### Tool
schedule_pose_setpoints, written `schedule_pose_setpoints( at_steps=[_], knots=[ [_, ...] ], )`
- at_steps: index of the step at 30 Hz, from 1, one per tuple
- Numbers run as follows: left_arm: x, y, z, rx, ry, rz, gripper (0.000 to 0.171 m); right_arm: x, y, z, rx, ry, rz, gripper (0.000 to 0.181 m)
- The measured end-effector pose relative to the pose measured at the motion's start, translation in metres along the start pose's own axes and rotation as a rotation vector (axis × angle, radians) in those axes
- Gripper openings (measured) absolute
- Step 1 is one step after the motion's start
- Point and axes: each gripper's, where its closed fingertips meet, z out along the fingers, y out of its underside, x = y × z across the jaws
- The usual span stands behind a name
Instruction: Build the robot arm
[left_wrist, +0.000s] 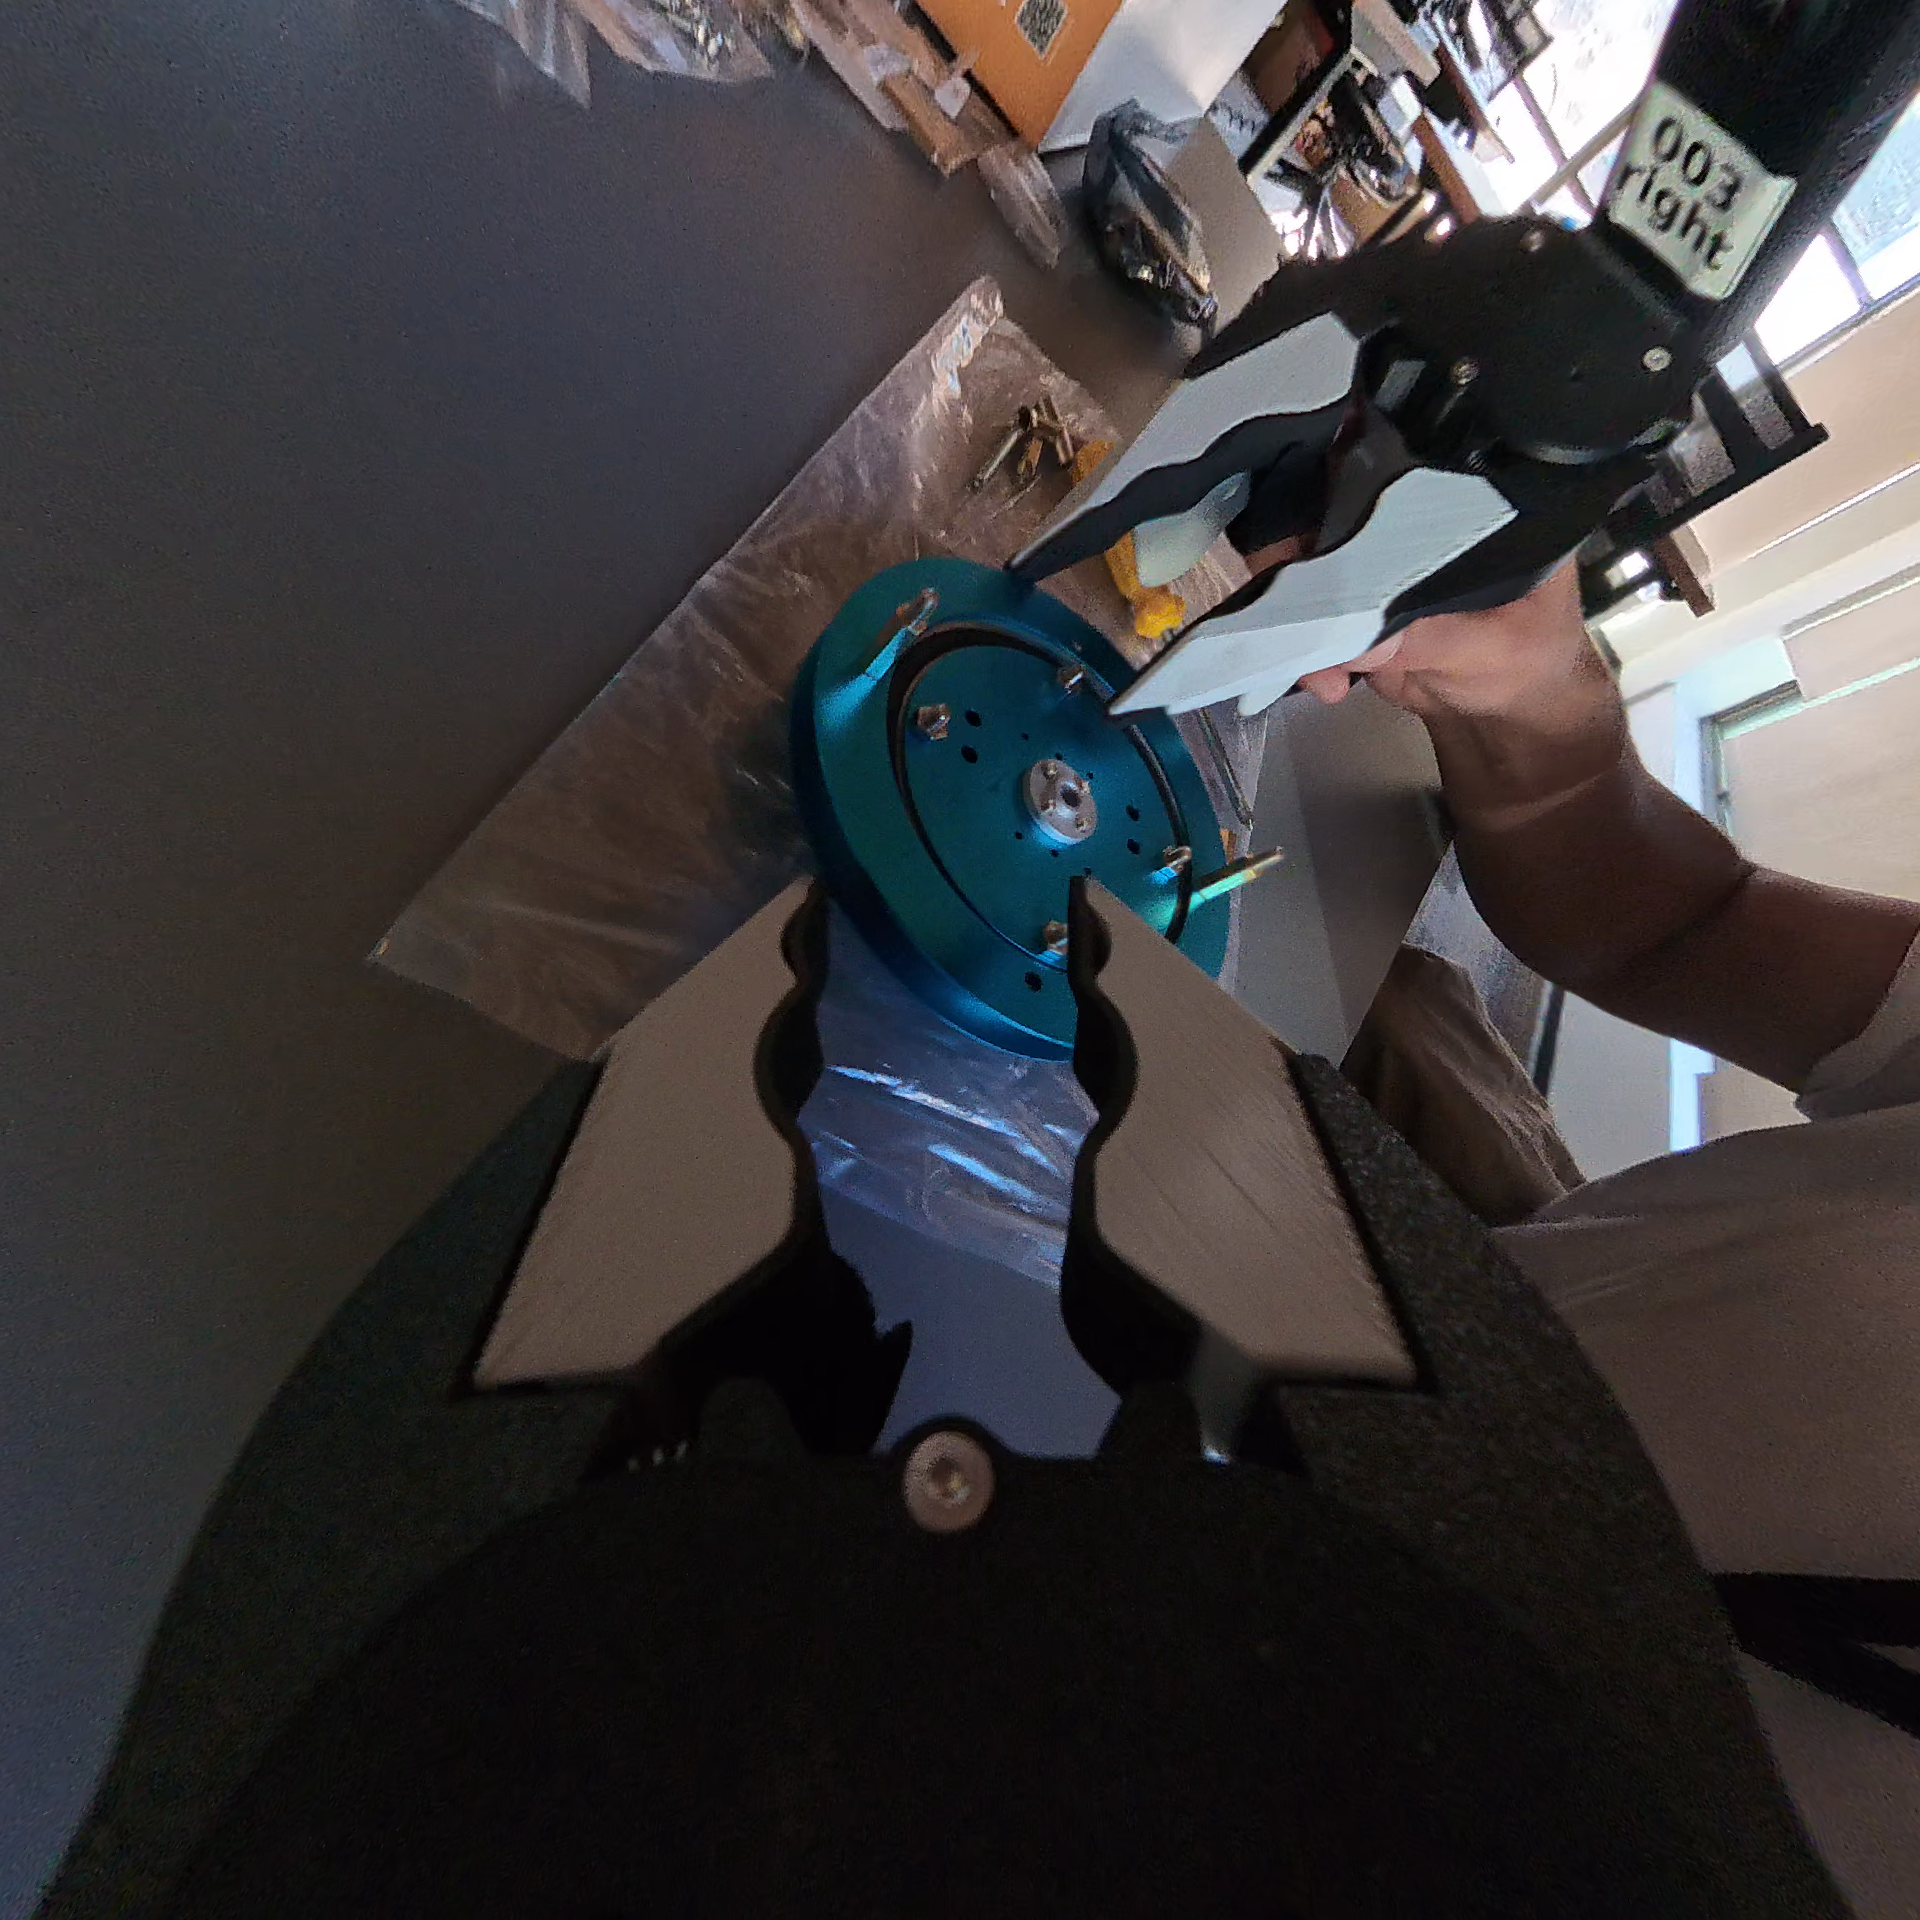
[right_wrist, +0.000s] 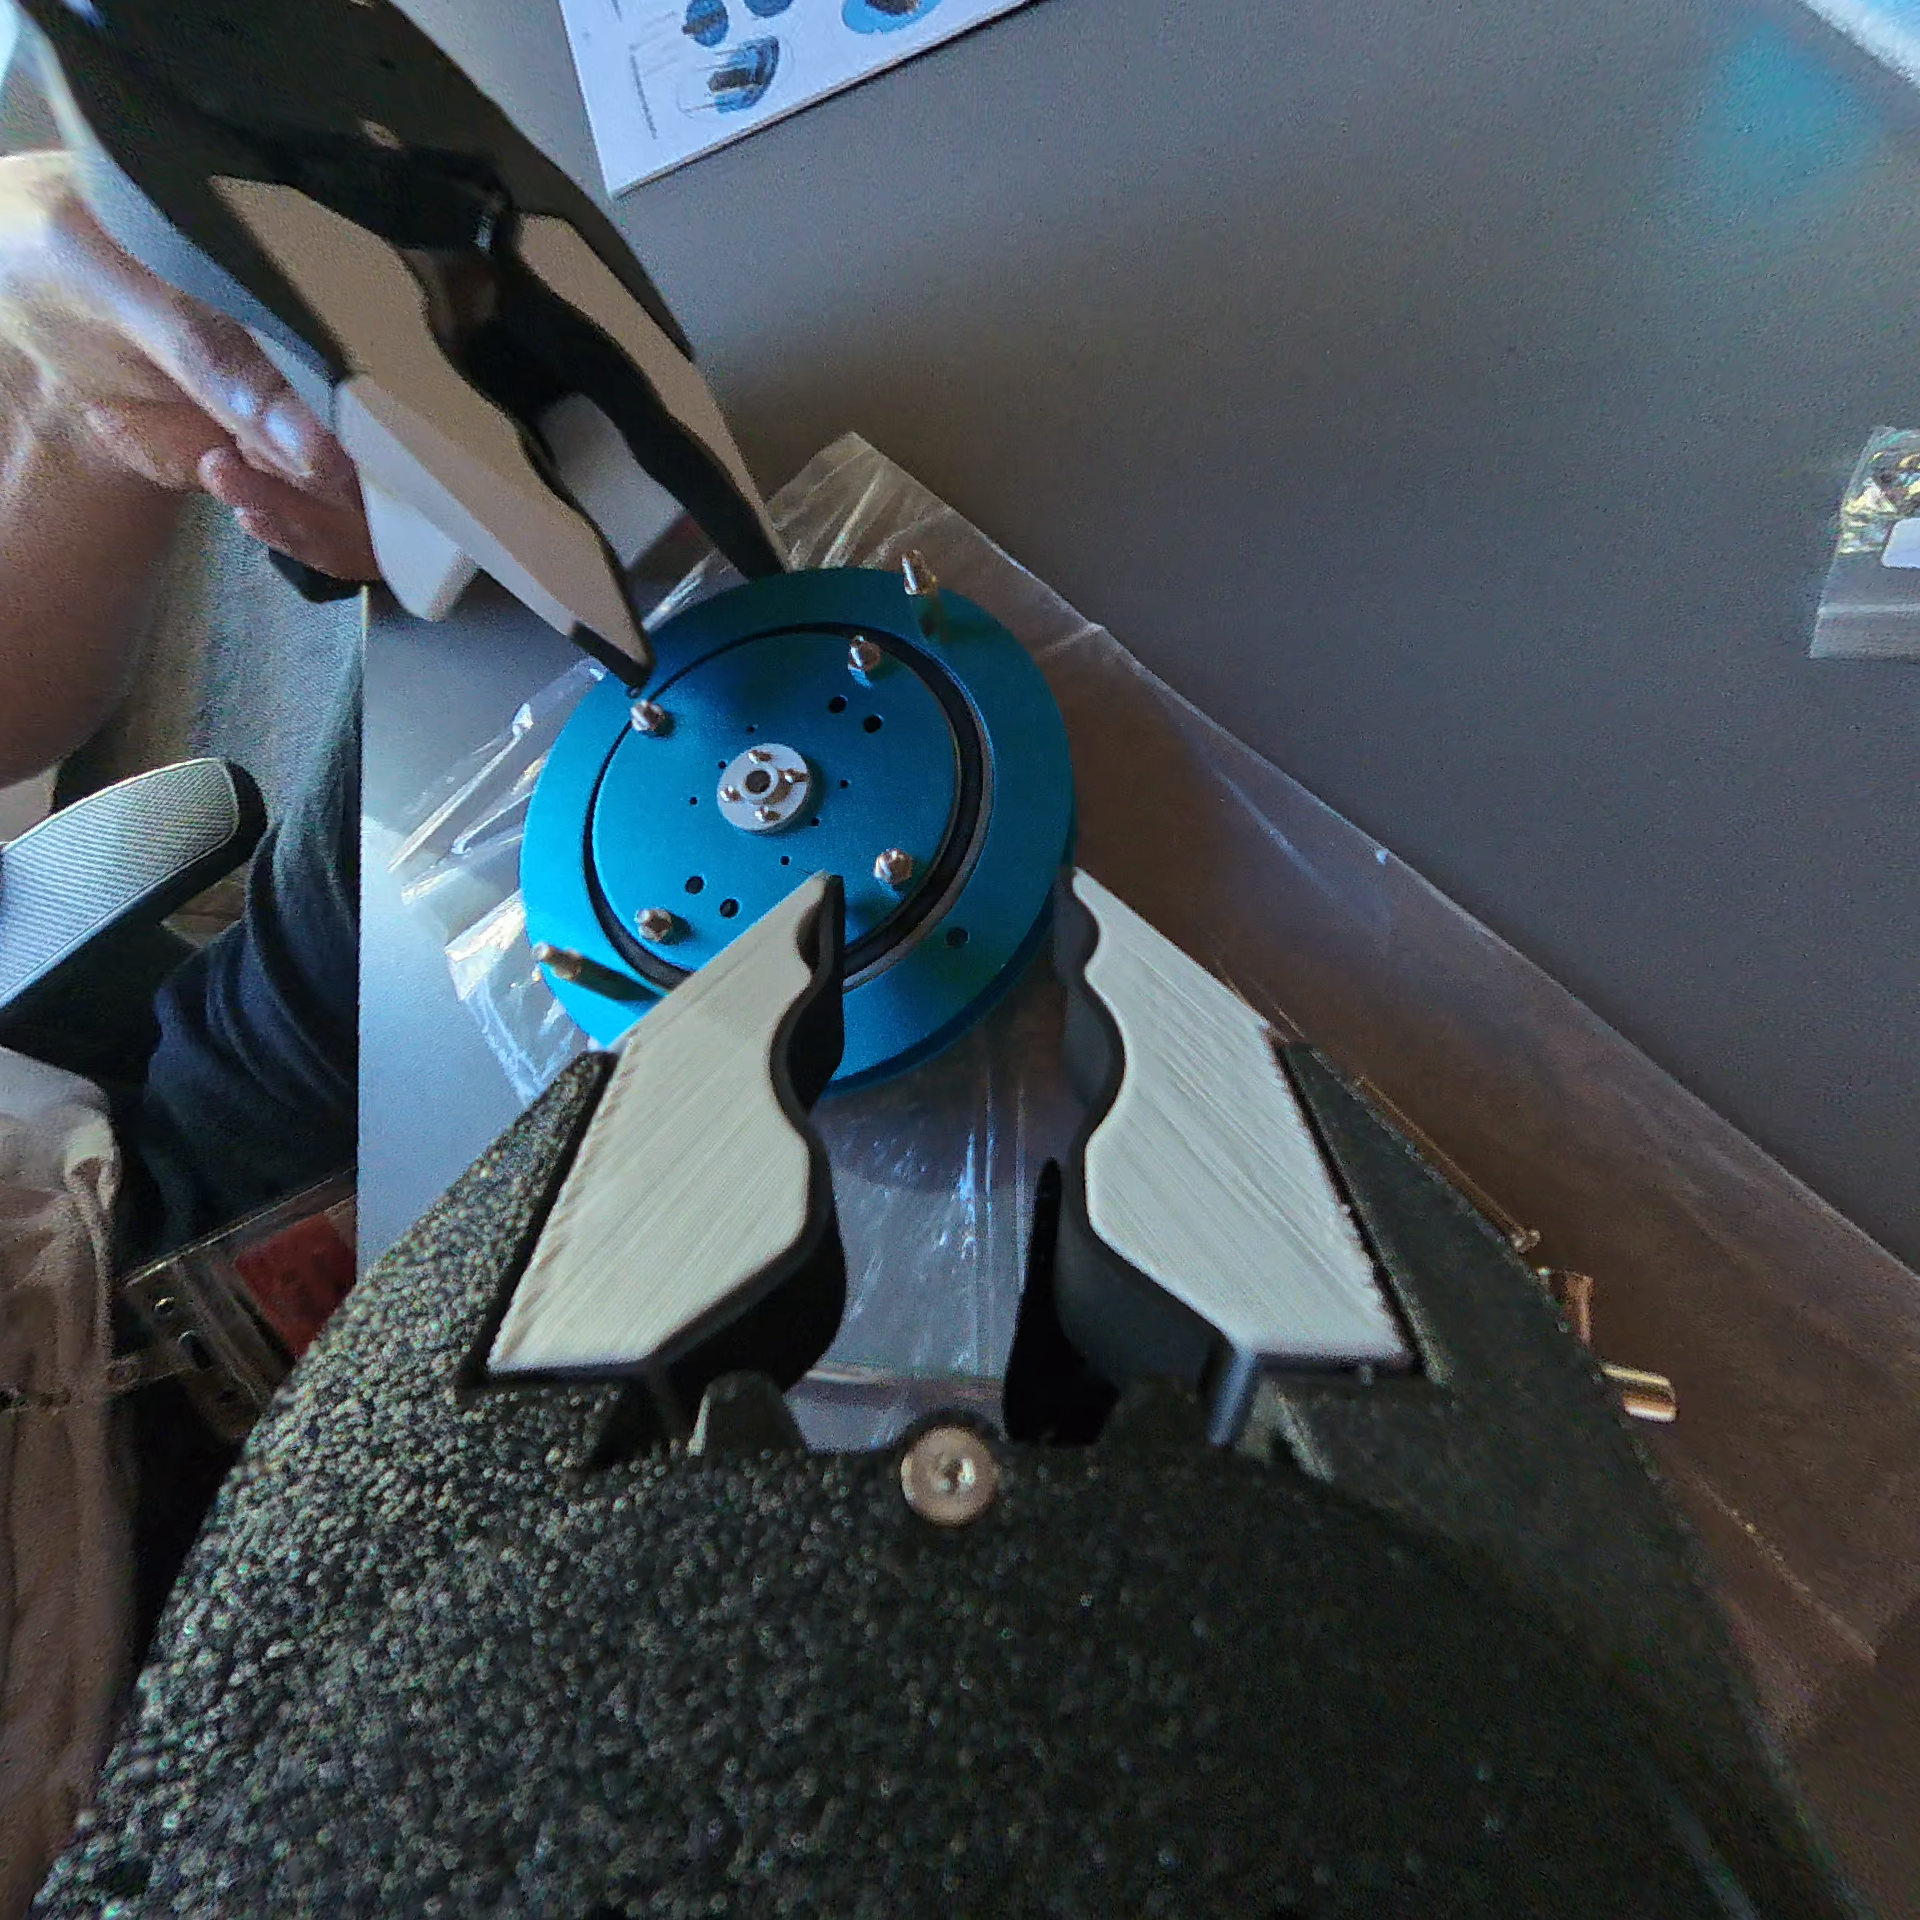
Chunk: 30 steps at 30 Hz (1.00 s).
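A round blue metal disc (left_wrist: 997, 810) lies flat on a clear plastic bag (left_wrist: 665, 790) atop the grey table (left_wrist: 312, 520). The left gripper (left_wrist: 940, 894), jaws wide and empty, straddles its near rim. Opposite, the right gripper (right_wrist: 951, 883), equally wide and empty, straddles the other rim; both are about equally near.

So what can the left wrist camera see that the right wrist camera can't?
Only the left wrist view shows the yellow parts and brass screws lying on the clear plastic sheet, an orange box and cluttered shelves far off.

Only the right wrist view shows a printed paper sheet with blue drawings, a small plastic bag and a chair armrest.

Both show the blue round disc with its silver hub, the grey table, and both hand-held grippers open beside the disc: left hand-held gripper, right hand-held gripper.
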Motion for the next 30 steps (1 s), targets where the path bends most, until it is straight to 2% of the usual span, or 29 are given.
schedule_pose_setpoints(
  at_steps=[6,8,14,18,23,30],
  knots=[
    [-0.003,0.003,-0.01,0.036,-0.205,0.225,0.04,0.003,-0.004,0.009,-0.019,0.019,0.028,0.039],
    [0.002,0.011,-0.005,0.001,-0.214,0.284,0.033,0.004,-0.006,0.01,-0.014,0.025,0.038,0.035],
    [0.002,0.008,-0.007,0.05,-0.234,0.298,0.033,0.004,-0.006,0.01,-0.001,0.023,0.052,0.032],
    [0.02,0.006,-0.013,0.095,-0.184,0.376,0.032,0.005,-0.006,0.01,0.005,0.021,0.044,0.031],
    [0.035,0.016,0.002,0.041,-0.204,0.514,0.019,0.005,-0.006,0.01,0.005,0.018,0.061,0.03],
    [0.033,0.018,0.012,-0.005,-0.241,0.543,0.007,0.007,-0.007,0.01,0.015,0.02,0.058,0.029]
  ],
)
